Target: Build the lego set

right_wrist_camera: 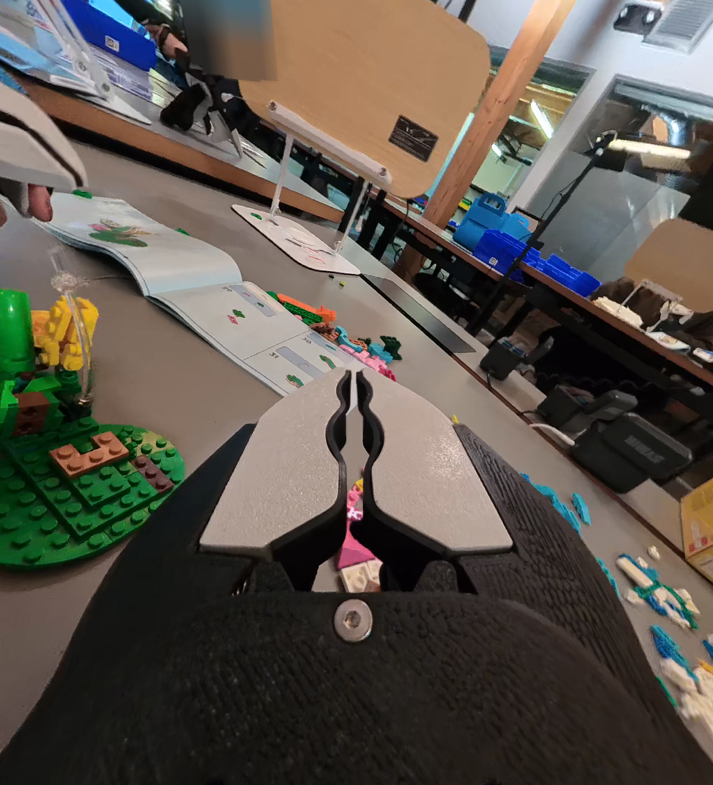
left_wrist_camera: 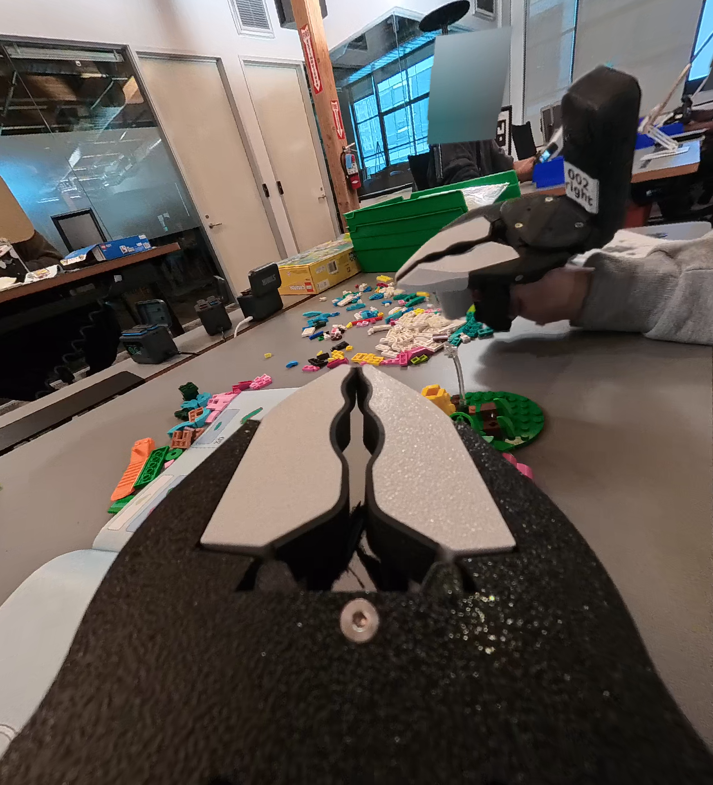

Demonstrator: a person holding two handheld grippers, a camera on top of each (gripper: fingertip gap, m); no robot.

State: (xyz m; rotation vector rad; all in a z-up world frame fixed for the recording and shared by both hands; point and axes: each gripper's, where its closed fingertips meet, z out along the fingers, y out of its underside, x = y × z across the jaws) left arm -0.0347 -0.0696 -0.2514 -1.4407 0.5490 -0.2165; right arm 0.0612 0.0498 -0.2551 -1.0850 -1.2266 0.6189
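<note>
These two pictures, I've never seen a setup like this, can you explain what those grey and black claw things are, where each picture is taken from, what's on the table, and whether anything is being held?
Each claw is a handheld two-finger tool, one in each of a person's hands, with a camera mounted on it looking forward along its fingers. One picture looks along the left tool, the other along the right tool. The left view also shows the right tool farther off, gripped by a hand above a heap of white bricks.

On the grey table lie scattered toy bricks, an open instruction booklet, a half-built model on a round green baseplate, an orange brick separator, a yellow box and green bins.

Both tools are closed, and neither holds anything.
</note>
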